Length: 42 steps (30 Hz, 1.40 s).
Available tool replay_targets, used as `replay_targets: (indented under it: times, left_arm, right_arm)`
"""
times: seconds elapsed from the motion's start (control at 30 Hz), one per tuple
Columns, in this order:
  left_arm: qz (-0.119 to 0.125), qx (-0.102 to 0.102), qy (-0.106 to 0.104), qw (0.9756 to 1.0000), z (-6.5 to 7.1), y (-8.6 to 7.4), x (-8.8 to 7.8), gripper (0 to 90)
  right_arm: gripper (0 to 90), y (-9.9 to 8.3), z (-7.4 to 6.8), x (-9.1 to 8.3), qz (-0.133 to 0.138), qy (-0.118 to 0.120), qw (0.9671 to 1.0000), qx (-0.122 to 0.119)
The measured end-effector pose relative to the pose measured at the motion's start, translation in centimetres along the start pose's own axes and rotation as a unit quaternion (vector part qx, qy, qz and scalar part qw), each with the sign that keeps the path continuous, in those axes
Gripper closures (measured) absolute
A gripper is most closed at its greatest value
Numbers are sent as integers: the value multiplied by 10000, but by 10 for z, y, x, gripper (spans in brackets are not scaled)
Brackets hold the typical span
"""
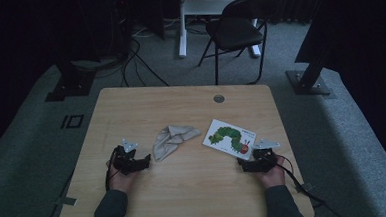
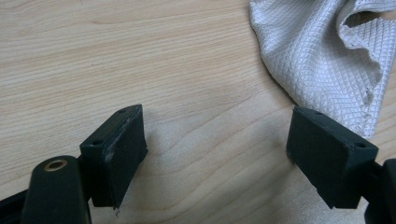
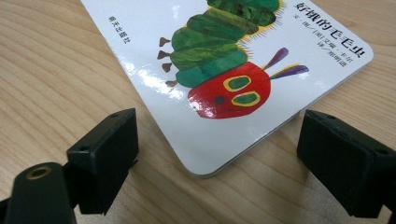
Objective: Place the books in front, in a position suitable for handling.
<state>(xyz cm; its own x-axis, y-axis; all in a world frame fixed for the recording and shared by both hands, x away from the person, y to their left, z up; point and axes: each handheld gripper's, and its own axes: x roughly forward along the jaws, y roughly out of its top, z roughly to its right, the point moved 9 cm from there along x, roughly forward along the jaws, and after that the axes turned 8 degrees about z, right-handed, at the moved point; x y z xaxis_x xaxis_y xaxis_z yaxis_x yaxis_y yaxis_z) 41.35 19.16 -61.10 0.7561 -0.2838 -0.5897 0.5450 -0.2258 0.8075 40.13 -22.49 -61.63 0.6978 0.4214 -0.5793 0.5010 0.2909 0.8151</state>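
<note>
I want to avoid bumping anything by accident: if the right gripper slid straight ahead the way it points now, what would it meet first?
Most likely the picture book. A corner of it already lies between the open jaws of the right gripper in the right gripper view, flat on the table. Nothing else stands in that line, though depth is hard to judge.

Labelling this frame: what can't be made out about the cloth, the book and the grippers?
- Cloth: left gripper view, top and right edges cut it off; folds hide its underside.
- Book: right gripper view, top edge cuts the cover.
- Book title: high view, too small and dim.
- Left gripper, right gripper: high view, too dark to judge jaw gap.
</note>
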Motion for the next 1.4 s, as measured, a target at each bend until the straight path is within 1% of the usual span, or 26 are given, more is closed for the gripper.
replay_targets:
  times: [0.17,0.3,0.37,0.43,0.57,0.67,0.7,0.73,0.9,1.03,1.07,1.27,1.3,1.4]
  left_arm:
    - [-2,0,3,10000,0,0,0,200]
    - [1,-5,5,10000,0,0,0,200]
    - [0,-4,4,10000,0,0,0,199]
    - [0,-7,4,10000,0,0,0,200]
    - [-1,-8,5,10000,0,0,0,199]
    - [0,-7,6,10000,0,0,0,199]
    - [0,-7,6,10000,0,0,0,199]
    - [0,-7,6,10000,0,0,0,199]
    - [1,-8,7,10000,0,0,0,199]
    - [-1,-8,9,10000,0,0,0,199]
    - [-1,-9,9,10000,0,0,0,199]
    - [-2,-14,21,10000,0,0,0,200]
    - [1,-19,25,10000,0,0,0,200]
    - [0,-18,24,10000,0,0,0,200]
  right_arm:
    - [122,0,0,0,-1,0,10000,1]
    - [122,0,0,-1,-21,89,9999,-44]
    - [129,-1,0,-3,-83,112,9999,-63]
    - [129,1,-2,-5,-26,131,9999,-103]
    - [126,13,-7,-14,310,219,9992,-148]
    - [126,21,-4,-18,481,85,9986,-190]
    - [126,21,-4,-18,481,85,9986,-190]
    - [126,27,-3,-19,602,58,9980,-172]
    - [127,32,-1,-17,647,14,9977,-189]
    - [130,39,2,-14,679,-12,9973,-280]
    - [130,40,2,-13,694,17,9972,-269]
    - [133,49,6,-11,823,8,9963,-229]
    - [134,53,10,-10,845,-32,9962,-220]
    - [134,57,12,-8,885,-14,9959,-173]
